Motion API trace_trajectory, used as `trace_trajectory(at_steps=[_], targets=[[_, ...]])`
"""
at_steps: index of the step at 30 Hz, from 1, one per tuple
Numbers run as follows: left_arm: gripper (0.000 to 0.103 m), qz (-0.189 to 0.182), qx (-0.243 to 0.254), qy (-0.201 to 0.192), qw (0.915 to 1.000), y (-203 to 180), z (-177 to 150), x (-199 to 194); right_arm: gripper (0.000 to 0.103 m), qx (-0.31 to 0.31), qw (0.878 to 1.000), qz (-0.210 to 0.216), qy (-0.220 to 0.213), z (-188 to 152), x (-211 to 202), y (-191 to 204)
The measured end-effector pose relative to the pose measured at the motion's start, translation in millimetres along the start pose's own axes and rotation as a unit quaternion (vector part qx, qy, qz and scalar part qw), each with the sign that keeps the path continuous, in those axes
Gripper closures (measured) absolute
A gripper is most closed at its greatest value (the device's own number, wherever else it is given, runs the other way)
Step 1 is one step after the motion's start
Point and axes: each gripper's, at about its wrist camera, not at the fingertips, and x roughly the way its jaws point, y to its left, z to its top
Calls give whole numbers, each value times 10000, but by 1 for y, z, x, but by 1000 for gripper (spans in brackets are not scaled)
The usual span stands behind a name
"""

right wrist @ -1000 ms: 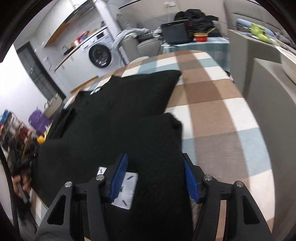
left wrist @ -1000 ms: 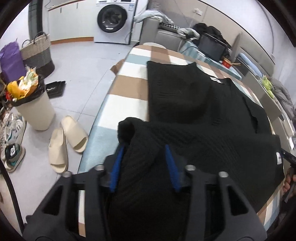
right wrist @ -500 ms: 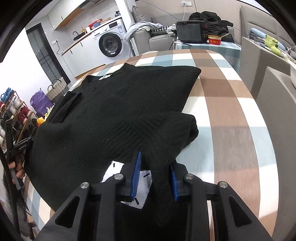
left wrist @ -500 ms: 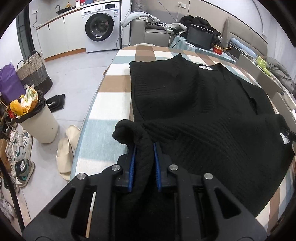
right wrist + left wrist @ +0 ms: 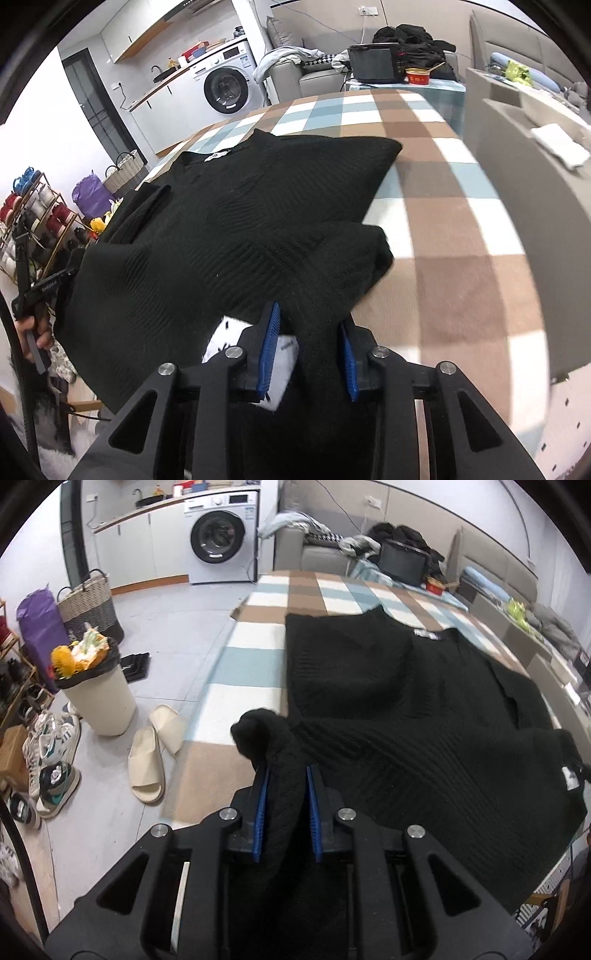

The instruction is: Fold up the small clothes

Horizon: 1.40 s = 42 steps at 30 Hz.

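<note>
A black knit sweater lies spread on the checked tablecloth, neck label at the far end. My left gripper is shut on a bunched corner of its near edge, which sticks up past the blue pads. In the right wrist view the same sweater fills the left half of the table. My right gripper pinches the other near corner between its pads. Its jaws are opening slightly, with the fabric still between them. A white care label hangs beside the left pad.
Left of the table, on the floor, stand a full waste bin, pale slippers, sneakers and a woven basket. A washing machine and a sofa are at the back. A grey box stands close to the table's right side.
Both grippers have closed from open onto the sweater's near corners. Both have drawn back toward me with the fabric, so more of the table shows.
</note>
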Motion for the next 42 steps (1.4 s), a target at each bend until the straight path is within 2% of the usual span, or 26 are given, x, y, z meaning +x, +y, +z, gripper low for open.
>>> trace_trajectory(at_steps=[4,8,17,18,20,22,25,28,30,32,37,42], targets=[[87,-17,-125,-238,9996,13,-11,-34,69,-110,9996,122,-227,-1,-22,5],[87,-152,-13,-186,9997,11,-23,-50,69,-174,9989,403,-177,-6,-23,10],[87,-94,-94,-94,9999,15,-35,-52,69,-221,9996,196,26,-16,-13,3],[87,-94,-117,-95,9998,17,-34,-52,72,-246,9996,164,15,-16,-10,2],[87,-52,-169,-97,9998,20,-32,-51,93,-305,9995,23,-36,-14,-12,3],[87,-22,-217,-108,9997,24,-30,-52,94,-240,9989,282,-291,-10,-26,5],[87,30,-277,-182,9994,26,-29,-58,94,12,9915,1056,-761,-5,-56,8],[84,46,-370,-293,9989,35,-33,-69,94,187,9854,1470,-833,-10,-63,4],[66,18,-397,-293,9988,41,-37,-74,94,218,9881,1331,-746,-16,-56,0],[60,6,-427,-276,9987,44,-41,-76,94,371,9895,1274,-582,-22,-45,-8],[60,-146,-332,-145,9992,40,-50,-70,94,416,9907,1194,-511,-25,-38,-12],[60,-518,-119,-285,9982,16,-51,-74,94,386,9931,1014,-449,-27,-38,-15]])
